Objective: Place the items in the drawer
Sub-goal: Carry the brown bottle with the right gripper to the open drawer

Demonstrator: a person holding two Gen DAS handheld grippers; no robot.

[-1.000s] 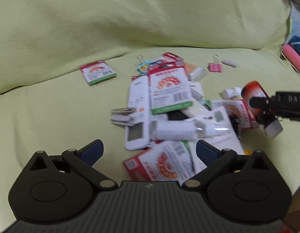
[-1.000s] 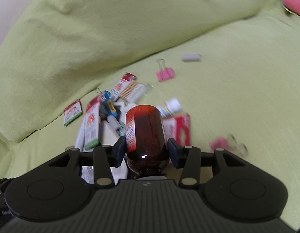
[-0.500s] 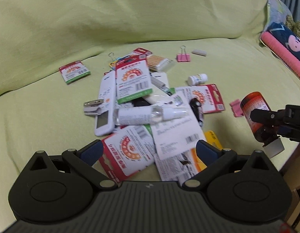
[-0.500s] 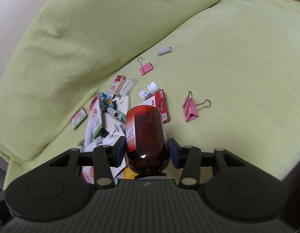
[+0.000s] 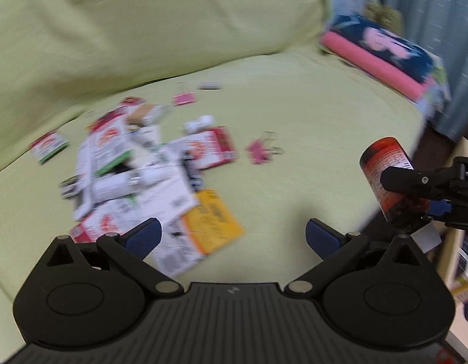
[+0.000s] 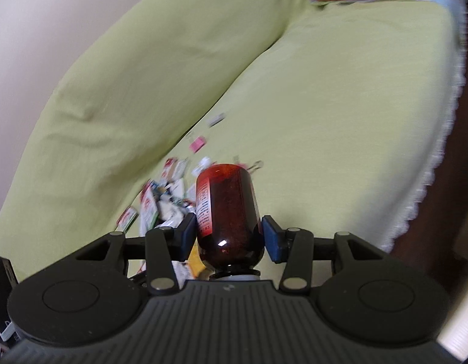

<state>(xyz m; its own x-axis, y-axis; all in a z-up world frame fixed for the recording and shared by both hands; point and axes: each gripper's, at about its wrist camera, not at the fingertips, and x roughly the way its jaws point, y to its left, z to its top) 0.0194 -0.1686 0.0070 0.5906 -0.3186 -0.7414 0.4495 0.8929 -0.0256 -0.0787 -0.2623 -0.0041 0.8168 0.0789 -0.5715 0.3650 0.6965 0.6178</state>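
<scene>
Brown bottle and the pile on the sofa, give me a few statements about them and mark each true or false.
1. The right tool is shut on the brown bottle. True.
2. The left tool holds a pink binder clip. False: it is open and empty.
3. The bottle's cap points toward the right wrist camera. True.
4. The yellow packet lies at the far edge of the pile, by the backrest. False: it lies at the near edge.
5. The sofa cover is blue. False: yellow-green.

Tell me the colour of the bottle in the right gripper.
Dark amber-brown bottle with a red label, clearest in the right wrist view.
</scene>
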